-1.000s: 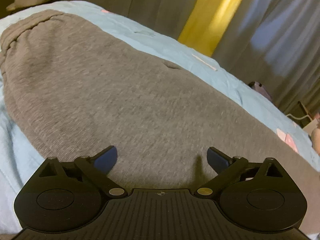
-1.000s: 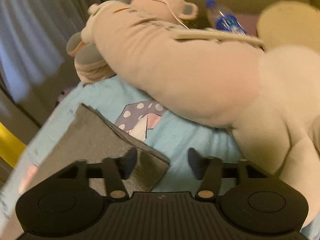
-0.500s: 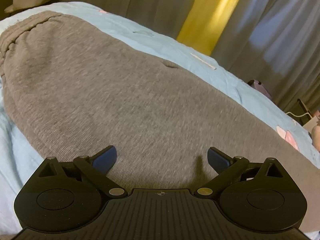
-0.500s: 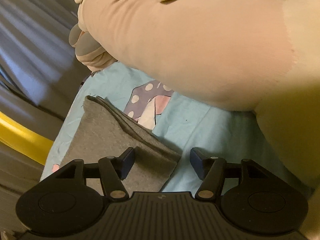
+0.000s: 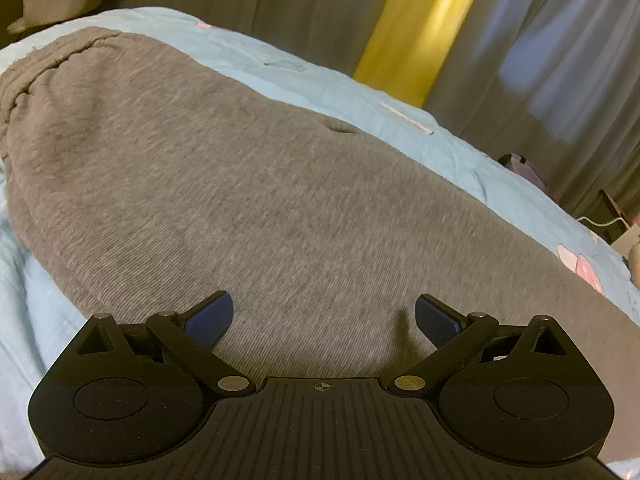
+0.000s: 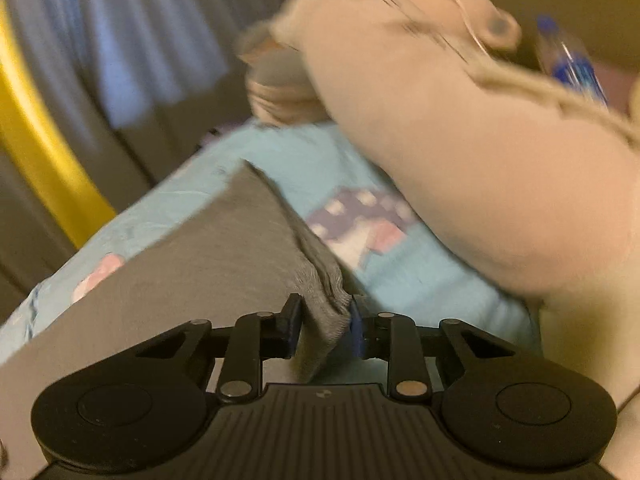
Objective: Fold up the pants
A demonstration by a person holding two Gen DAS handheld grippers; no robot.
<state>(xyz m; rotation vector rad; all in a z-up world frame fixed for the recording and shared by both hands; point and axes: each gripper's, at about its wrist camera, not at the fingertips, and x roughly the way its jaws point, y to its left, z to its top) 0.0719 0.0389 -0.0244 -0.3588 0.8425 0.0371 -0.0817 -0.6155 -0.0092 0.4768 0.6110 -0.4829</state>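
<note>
A light blue bed sheet (image 5: 360, 92) holds the gray pants (image 5: 240, 208). The left gripper (image 5: 323, 314) hangs wide above them. The right gripper (image 6: 325, 326) is closing on their hem corner.

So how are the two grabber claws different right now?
The left gripper stands wide open above the flat grey pants, gripping nothing. The right gripper is closing, with the pants' bunched corner between its jaws. Both have black bodies and blue pads.
</note>
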